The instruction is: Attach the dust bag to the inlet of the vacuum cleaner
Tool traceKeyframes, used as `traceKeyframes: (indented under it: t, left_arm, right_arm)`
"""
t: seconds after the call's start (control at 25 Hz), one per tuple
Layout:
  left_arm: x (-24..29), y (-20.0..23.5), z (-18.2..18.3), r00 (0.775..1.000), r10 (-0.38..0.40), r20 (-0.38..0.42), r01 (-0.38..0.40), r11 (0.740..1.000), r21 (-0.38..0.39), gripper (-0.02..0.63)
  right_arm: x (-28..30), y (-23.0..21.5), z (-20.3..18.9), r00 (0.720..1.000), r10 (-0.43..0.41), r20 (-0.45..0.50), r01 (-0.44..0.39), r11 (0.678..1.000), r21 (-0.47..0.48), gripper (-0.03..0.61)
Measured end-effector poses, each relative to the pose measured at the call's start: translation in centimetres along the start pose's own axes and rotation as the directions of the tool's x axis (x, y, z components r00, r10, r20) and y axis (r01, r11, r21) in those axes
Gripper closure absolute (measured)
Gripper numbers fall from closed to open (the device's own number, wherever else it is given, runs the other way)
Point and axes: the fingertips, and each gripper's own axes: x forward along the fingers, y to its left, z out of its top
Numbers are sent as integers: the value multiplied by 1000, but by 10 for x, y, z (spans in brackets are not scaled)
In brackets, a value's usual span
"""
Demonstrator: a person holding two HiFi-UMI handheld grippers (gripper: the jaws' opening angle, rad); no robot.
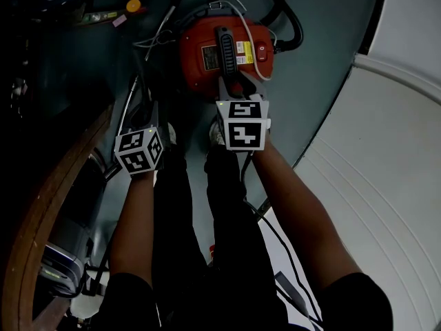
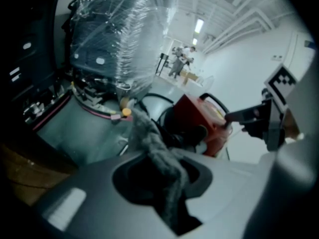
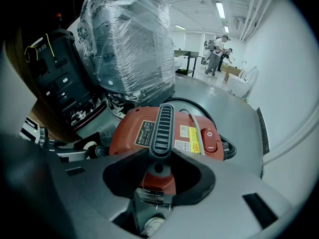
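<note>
Indoors, grey floor (image 1: 331,54) beneath vacuum cleaner (image 1: 201,55).

The vacuum cleaner (image 1: 227,50) sits on the floor (image 1: 324,67), with its hose (image 1: 286,12) looped behind it. The right gripper (image 1: 241,92) hangs over its near end. The left gripper (image 2: 162,183) is off to its left, with the dust bag (image 2: 149,138) between its jaws. A wrapped machine (image 3: 129,49) stands beyond.

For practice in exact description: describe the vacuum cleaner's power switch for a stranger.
On the grey floor sits a red vacuum cleaner. Right of its black ribbed handle, past the yellow label, lies the switch: the only red rocker framed in white.
</note>
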Motion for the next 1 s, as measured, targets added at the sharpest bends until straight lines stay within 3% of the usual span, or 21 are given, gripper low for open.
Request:
traceKeyframes:
  t: [0.24,0.48,0.76,0.88,1.0]
  left_arm:
    - [-3,-4,1,1000,-18,10,18,1000,1,543]
    - [-1,11,0,996,80,-31,-79,996,37,575]
    - [-1,12,-2,999,-10,-31,10,1000,5,583]
    - [0,7,-3,999,-20,-30,19,1000,-23,580]
    - [2,2,-3,999,-11,-38,12,1000,7,577]
  right_arm:
    - [0,0,1,1000,5,0,-5,1000,0,440]
    - [-1,0,1,1000,6,-3,-6,1000,1,440]
    - [0,0,1,1000,-1,6,1,1000,0,440]
    - [-1,0,1,1000,-3,4,3,1000,4,440]
    - [0,-1,1,1000,-4,-7,4,1000,13,441]
